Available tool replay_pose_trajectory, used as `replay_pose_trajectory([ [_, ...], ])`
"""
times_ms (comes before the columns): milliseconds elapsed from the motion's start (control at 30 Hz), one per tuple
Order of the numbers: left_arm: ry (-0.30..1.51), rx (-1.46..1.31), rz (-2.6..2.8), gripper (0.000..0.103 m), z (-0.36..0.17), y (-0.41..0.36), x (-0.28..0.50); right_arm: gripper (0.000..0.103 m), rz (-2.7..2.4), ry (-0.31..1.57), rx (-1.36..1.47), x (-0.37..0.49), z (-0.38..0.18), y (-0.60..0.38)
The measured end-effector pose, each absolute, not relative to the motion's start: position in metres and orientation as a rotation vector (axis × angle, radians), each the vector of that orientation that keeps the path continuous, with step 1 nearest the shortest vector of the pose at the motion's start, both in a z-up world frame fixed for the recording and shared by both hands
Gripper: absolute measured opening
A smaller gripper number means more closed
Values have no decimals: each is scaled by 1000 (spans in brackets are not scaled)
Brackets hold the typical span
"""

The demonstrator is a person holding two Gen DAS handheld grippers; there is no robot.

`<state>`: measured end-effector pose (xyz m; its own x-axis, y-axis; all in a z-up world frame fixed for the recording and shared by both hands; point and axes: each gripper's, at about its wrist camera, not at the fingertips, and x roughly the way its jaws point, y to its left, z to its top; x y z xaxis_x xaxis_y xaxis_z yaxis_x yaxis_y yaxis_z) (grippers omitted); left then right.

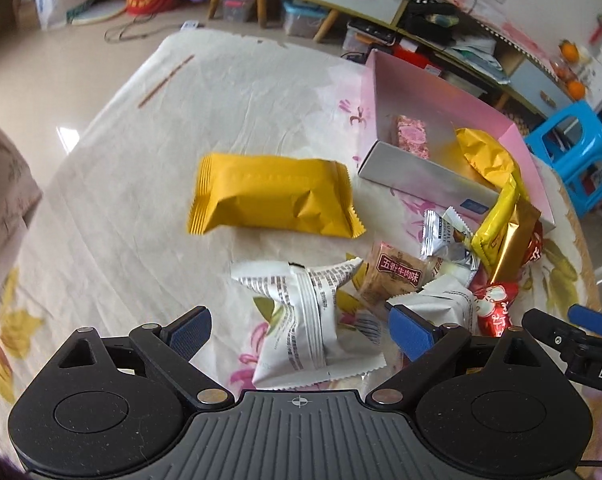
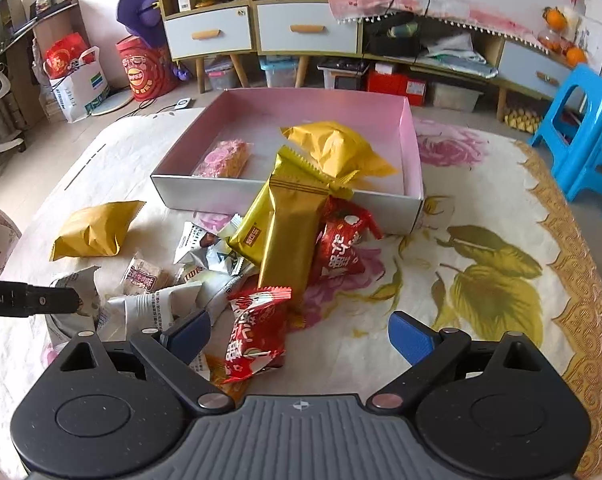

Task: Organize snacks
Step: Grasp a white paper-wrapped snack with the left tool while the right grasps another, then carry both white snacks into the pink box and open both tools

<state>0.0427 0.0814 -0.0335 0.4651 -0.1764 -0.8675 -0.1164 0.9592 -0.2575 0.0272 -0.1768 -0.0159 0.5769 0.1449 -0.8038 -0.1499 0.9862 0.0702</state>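
- pink box (image 2: 411, 148): two packets inside, most of the snack pile (image 2: 261, 248) heaped just outside its near wall.
- gold bar (image 2: 291, 232) leans on that wall; bump it and it slides off.
- left gripper (image 1: 299, 334): jaws apart over white packet (image 1: 305, 320), nothing held; crinkly film may slip.
- right gripper (image 2: 299, 334): jaws apart over red packet (image 2: 257, 336); may pinch neighbours too.

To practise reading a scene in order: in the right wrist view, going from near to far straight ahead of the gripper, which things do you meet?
Right gripper → red snack packet → long gold wrapper → yellow packet in the box → pink box's far wall.
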Motion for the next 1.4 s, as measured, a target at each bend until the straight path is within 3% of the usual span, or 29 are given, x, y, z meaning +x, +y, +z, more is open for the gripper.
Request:
replay_pose_trajectory([
  [300, 1098, -341, -19, 94, -40, 85, 45, 88, 316, 921, 3, 23, -6, -148],
  [500, 1094, -338, -31, 92, -42, 84, 45, 79, 419, 973, -8, 24, -13, -126],
  [667, 1101, -351, -33, 83, -45, 85, 46, 67, 440, 1026, -27, 29, -23, -113],
  [1133, 1119, -370, -49, 53, -54, 84, 46, 47, 419, 1099, -78, 39, -45, -98],
  [1267, 1111, -358, -41, 39, -53, 85, 47, 44, 410, 1096, -73, 41, -45, -99],
  [1400, 1097, -344, -38, 33, -50, 84, 46, 42, 397, 1093, -74, 42, -44, -100],
])
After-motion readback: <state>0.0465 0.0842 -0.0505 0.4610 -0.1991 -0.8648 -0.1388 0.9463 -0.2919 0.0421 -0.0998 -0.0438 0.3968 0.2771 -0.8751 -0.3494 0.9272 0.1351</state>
